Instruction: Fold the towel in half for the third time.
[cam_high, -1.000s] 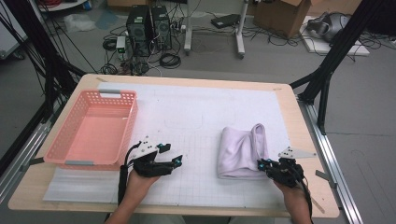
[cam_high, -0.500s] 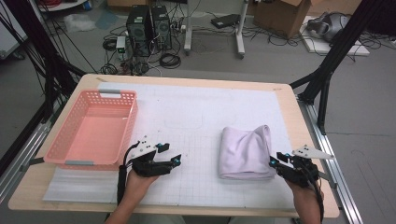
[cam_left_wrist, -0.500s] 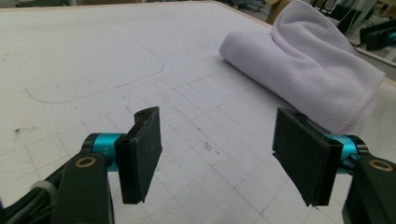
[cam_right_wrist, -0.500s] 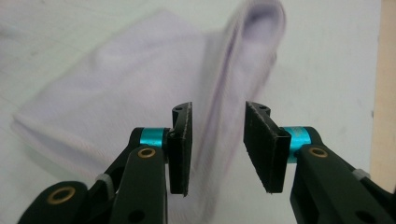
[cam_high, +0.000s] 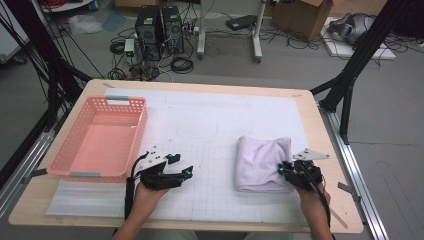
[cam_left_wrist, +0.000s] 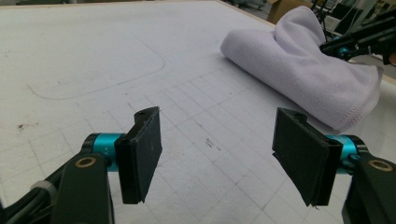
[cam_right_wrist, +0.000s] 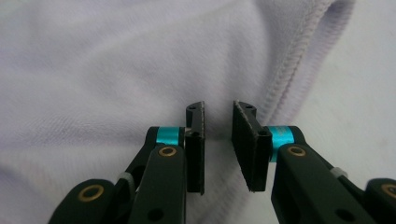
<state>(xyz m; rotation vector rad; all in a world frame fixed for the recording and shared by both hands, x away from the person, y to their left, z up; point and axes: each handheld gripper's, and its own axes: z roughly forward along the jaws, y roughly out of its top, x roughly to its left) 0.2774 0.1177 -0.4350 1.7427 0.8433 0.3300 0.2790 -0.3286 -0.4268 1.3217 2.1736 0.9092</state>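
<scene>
Pressing our right gripper (cam_right_wrist: 218, 116) against the folded lilac microfibre towel (cam_high: 262, 162), we kept its jaws narrow, a slim gap between them with no cloth visibly pinched. Our left gripper (cam_left_wrist: 217, 144) hovered wide apart over the white gridded table mat (cam_high: 210, 125), the towel at its two o'clock. Closing shallowly could have caught one layer and unfolded the towel. We read no writing anywhere.
</scene>
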